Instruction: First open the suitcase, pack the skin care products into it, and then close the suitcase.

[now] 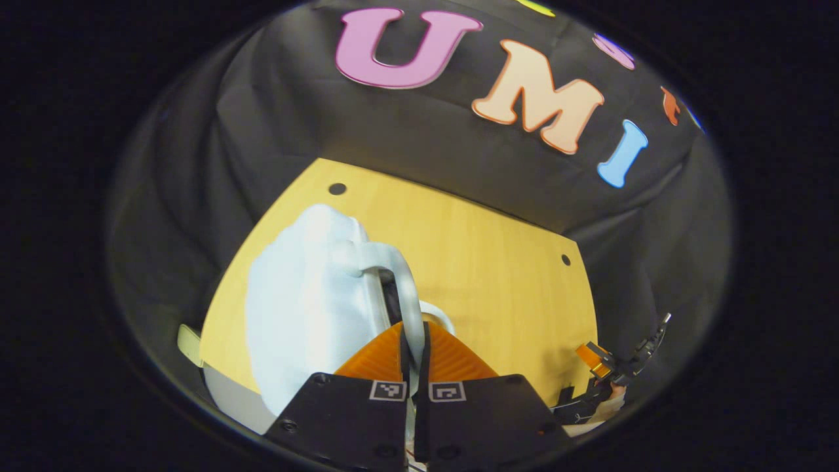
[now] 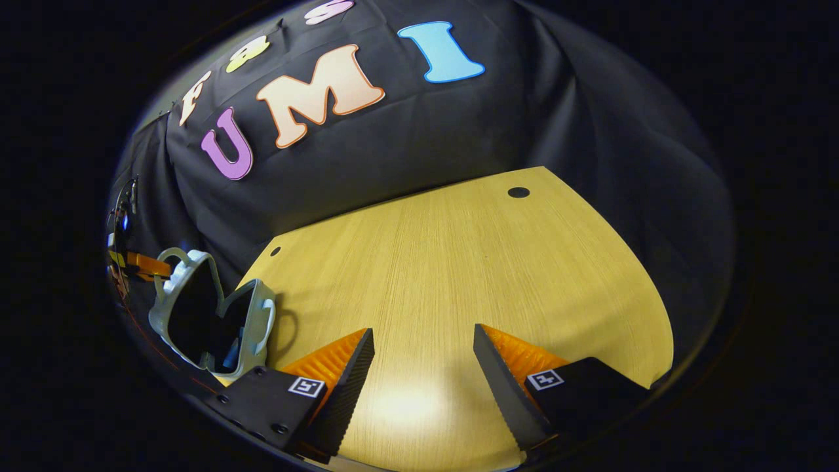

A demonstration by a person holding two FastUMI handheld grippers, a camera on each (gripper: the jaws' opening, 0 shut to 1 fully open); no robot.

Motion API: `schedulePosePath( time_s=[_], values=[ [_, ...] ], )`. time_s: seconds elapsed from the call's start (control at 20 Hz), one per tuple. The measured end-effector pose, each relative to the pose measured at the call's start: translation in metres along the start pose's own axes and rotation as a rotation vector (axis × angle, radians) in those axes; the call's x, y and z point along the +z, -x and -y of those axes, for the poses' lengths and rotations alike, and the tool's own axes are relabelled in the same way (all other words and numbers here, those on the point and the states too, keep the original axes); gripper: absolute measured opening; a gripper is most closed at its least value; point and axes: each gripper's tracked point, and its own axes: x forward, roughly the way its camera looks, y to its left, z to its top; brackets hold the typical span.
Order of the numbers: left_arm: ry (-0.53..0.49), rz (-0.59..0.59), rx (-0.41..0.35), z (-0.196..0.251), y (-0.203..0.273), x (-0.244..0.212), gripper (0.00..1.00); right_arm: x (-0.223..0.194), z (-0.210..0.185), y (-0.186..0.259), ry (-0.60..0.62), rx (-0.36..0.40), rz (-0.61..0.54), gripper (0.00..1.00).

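In the left gripper view my left tool (image 1: 414, 341) is nearest, its two fingers pressed together on the thin pale handle (image 1: 408, 288) of the suitcase (image 1: 308, 308). The handle loops up from between the fingertips and curves over to the top of the case. The suitcase itself is a small white hard shell, standing just beyond and to the left of the fingers, at the near left corner of the tabletop (image 1: 498, 262). Its rounded body overhangs that corner a little. Beyond the case the pale wood runs bare to the far edge, with a small dark hole near each far corner. Off the near right corner my right tool (image 1: 606, 367) shows, well apart from the case.

In the right gripper view my right tool (image 2: 423, 367) is nearest, fingers spread wide apart with nothing between them, above the near edge of the bare tabletop (image 2: 459, 262). The suitcase (image 2: 210, 314) lies well to the left of this tool, at the near left corner. From this side it stands ajar, its two pale-rimmed halves parted around a dark interior. I cannot tell what lies inside. Beside the top of the case my left tool (image 2: 147, 265) reaches in at the handle loop. Farther on, the tabletop ends at the black cloth wall (image 2: 459, 131).
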Motion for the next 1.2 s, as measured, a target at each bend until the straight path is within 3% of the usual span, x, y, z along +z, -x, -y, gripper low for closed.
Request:
schedulePosePath(
  time_s=[0.2, 0.5, 1.2],
  values=[
    [0.005, -0.072, -0.048, 0.022, -0.048, -0.018, 0.0, 0.006, 0.011, 0.012, 0.015, -0.042, 0.019, 0.96],
    [-0.044, -0.184, -0.035, 0.034, -0.097, -0.049, 0.0, 0.012, 0.002, 0.021, -0.009, -0.064, 0.063, 0.96],
    [-0.086, -0.297, 0.011, 0.033, -0.138, -0.08, 0.0, -0.005, -0.009, 0.039, -0.004, -0.086, 0.069, 0.96]
  ],
)
